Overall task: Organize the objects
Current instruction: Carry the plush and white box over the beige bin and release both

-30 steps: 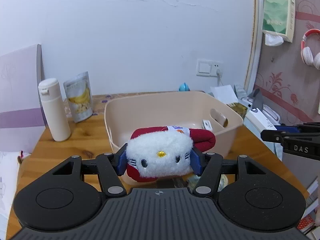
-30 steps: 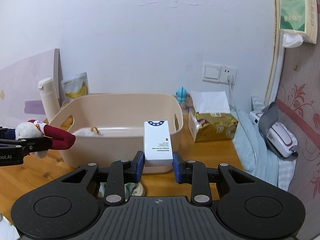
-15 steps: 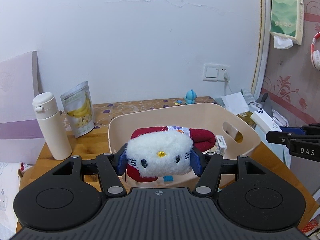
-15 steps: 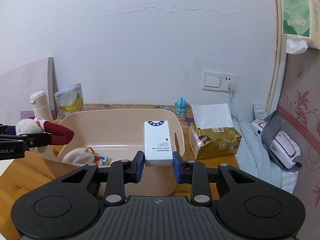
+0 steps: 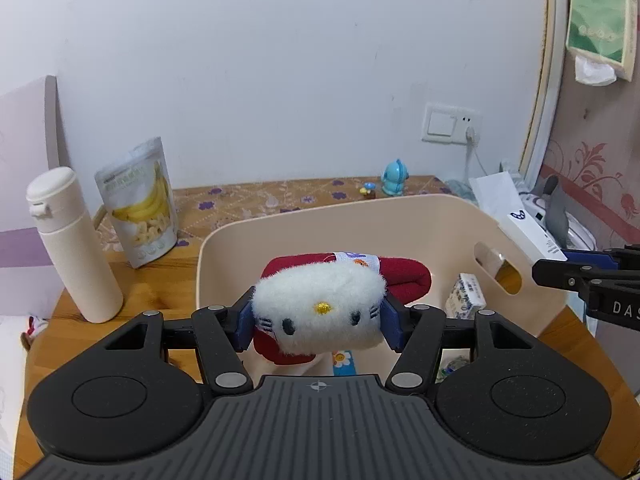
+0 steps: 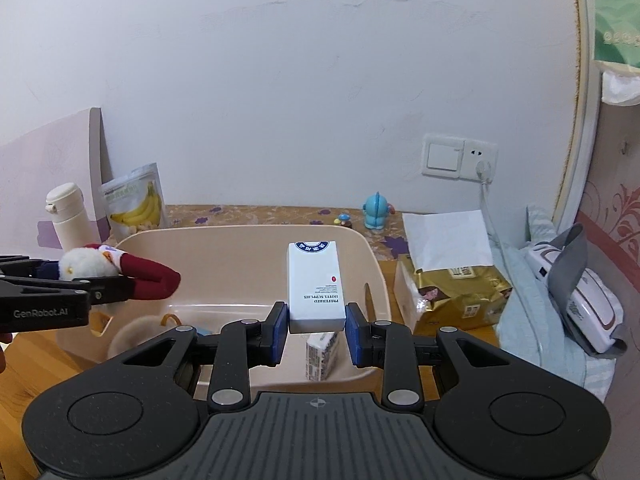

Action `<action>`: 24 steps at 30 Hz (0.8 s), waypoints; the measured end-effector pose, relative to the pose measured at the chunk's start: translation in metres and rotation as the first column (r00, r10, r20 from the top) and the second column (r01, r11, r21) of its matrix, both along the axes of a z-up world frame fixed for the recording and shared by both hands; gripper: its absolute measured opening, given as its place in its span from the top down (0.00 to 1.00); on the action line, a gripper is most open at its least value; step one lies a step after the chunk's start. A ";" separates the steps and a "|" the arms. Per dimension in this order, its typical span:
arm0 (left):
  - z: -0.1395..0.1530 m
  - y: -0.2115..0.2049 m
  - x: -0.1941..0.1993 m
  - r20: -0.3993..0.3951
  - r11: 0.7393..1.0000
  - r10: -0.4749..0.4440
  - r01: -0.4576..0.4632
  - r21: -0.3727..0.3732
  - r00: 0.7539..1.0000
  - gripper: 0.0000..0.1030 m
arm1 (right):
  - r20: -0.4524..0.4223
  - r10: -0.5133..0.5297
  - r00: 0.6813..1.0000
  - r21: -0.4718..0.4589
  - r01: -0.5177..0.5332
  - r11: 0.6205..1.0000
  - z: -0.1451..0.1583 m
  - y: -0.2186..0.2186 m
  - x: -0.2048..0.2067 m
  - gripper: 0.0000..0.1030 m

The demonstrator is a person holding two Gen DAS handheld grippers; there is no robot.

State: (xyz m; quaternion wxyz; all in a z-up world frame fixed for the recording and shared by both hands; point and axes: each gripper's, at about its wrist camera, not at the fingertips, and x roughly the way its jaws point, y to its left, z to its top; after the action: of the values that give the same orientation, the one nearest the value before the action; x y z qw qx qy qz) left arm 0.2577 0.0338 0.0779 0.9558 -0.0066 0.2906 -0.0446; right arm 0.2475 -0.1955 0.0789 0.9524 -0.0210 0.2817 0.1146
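The left gripper [image 5: 318, 322] is clamped on a white plush cat toy [image 5: 320, 312] with a red body; its blue pads press the fluffy head from both sides. The toy hangs over the open top of a beige plastic basket [image 5: 400, 216], whose far wall rises just beyond the fingers. Down inside the basket, to the right of the fingers, lies a small tissue pack [image 5: 466, 296]. Below the toy, between the fingers, a small blue card with a flower print [image 5: 343, 363] rests on the basket floor.

To the left of the left fingers, outside the basket, a white flask [image 5: 74, 248] stands upright on the wooden table [image 5: 160, 292], with a banana chip pouch [image 5: 138, 202] just beyond it.

The right gripper [image 6: 317, 330] is clamped on a white carton with upside-down print [image 6: 316, 286], held upright between its blue pads. The carton sits above the basket's right half. Directly below the fingers, the tissue pack stands against the near wall. To the left of the right fingers, the left gripper holds the plush toy over the basket's left end. To the right, outside the basket, a gold tissue box [image 6: 452, 292] sits on the table. Beyond the fingers, past the basket, a small blue figurine [image 6: 376, 211] stands near the wall.
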 end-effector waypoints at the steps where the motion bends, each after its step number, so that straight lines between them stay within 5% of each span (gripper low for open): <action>1: -0.002 0.001 0.004 -0.007 1.000 0.000 0.000 0.000 1.000 0.40 | -0.006 0.004 1.000 -0.001 -0.004 1.000 -0.002 0.001 0.004 0.72; 14: -0.025 -0.004 0.041 -0.146 0.999 -0.002 0.008 0.040 0.989 0.40 | -0.089 0.040 0.995 -0.022 -0.042 0.999 -0.027 0.017 0.038 0.72; 24: -0.030 -0.009 0.047 -0.160 0.996 -0.011 0.025 0.091 0.987 0.40 | -0.149 0.054 0.987 -0.062 -0.063 0.996 -0.044 0.025 0.051 0.64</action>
State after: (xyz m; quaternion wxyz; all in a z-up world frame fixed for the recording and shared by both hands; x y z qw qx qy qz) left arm 0.3047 0.0248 0.0479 0.9284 0.0367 0.3677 -0.0391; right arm 0.2985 -0.1707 0.0352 0.9240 -0.0523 0.3541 0.1344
